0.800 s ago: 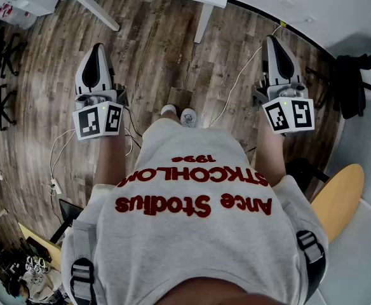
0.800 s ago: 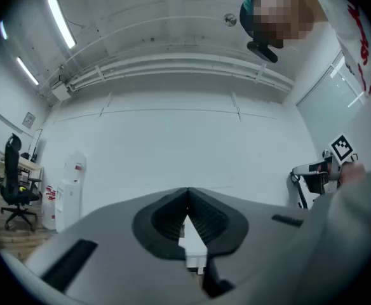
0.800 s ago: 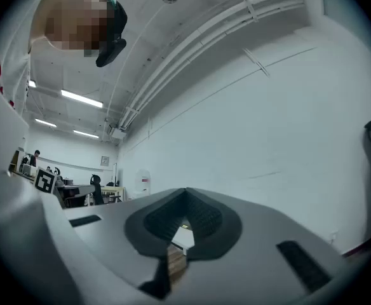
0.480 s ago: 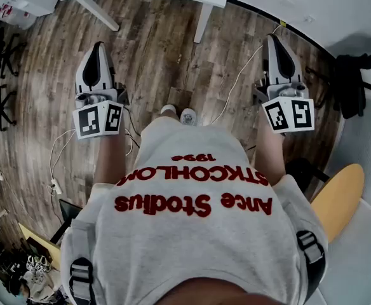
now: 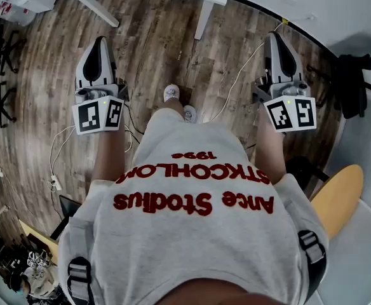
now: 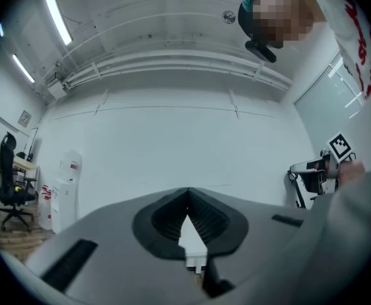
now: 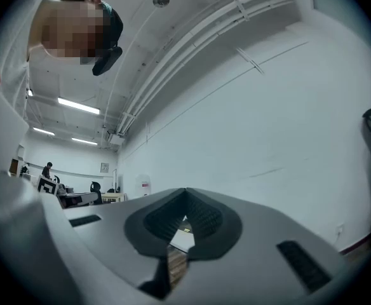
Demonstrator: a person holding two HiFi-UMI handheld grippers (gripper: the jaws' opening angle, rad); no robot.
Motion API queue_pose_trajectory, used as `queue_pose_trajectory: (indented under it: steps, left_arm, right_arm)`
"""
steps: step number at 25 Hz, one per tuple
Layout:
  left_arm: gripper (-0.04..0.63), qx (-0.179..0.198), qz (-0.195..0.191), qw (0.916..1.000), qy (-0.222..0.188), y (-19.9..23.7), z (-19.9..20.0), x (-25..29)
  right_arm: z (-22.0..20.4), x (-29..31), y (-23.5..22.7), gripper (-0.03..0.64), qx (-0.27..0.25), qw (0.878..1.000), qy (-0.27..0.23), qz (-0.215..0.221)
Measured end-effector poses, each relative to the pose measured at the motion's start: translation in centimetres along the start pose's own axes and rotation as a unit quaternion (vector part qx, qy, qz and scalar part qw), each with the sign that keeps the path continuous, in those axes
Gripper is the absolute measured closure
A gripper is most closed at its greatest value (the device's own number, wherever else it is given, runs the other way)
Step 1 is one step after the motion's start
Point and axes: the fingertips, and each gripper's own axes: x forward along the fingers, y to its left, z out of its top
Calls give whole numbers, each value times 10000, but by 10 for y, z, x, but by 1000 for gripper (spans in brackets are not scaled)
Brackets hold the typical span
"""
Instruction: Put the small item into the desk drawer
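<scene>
The left tool [image 5: 98, 43] and the right tool [image 5: 277, 42] are held out over the wood floor [image 5: 166, 49]. Both are seen with jaws pressed together, with nothing pinched. Where the small item lies cannot be told.

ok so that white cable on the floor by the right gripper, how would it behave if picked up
Probably floppy: the white cable lies in loose curves on the wood floor. Likely light, since it looks thin. It may drag rather than lift free, as it runs on toward the wall.
</scene>
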Motion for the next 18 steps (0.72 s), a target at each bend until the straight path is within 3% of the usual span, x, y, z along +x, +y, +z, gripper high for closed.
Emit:
queue_pose_trajectory:
  steps: [18]
  left_arm:
    - [588, -113, -159, 9998, -56, 33, -17, 110]
  right_arm:
    - [0, 94, -40, 612, 71, 9999, -85, -130]
